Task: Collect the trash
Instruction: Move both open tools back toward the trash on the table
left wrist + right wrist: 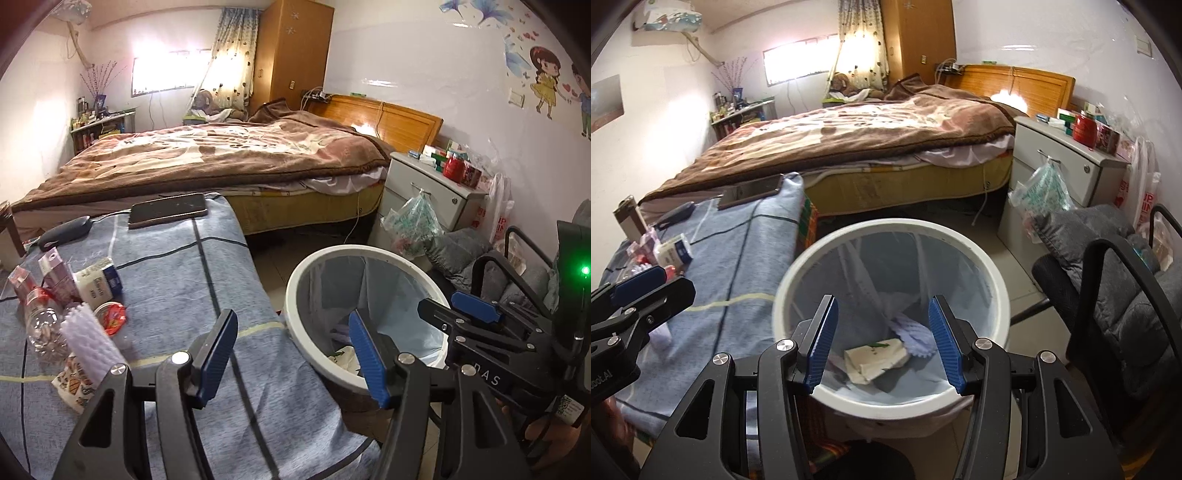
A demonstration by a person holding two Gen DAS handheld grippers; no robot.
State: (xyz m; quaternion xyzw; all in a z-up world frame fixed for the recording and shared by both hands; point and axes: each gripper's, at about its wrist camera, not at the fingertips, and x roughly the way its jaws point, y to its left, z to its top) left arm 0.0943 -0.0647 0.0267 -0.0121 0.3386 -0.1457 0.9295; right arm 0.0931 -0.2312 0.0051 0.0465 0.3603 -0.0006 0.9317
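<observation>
My right gripper point(882, 314) stands open above the white bin point(894, 223) with a blue liner, with nothing between its pads. In the bin lie a white carton point(875, 356) and a pale purple foam piece point(912, 336). My left gripper point(291, 332) is open and empty too, over the table edge beside the bin point(295, 288). Trash sits on the blue cloth at the left: a clear plastic bottle point(40, 325), a white foam net point(88, 343), a red-lidded cup point(110, 314), pink cartons point(55, 273), a white and blue box point(98, 282) and a snack wrapper point(74, 384).
A phone point(168, 210) and a black mouse point(64, 229) lie at the far end of the cloth. Behind stand a bed point(221, 155) and a nightstand point(424, 181) with a hanging plastic bag point(413, 221). A cushioned black chair point(1108, 280) is right of the bin.
</observation>
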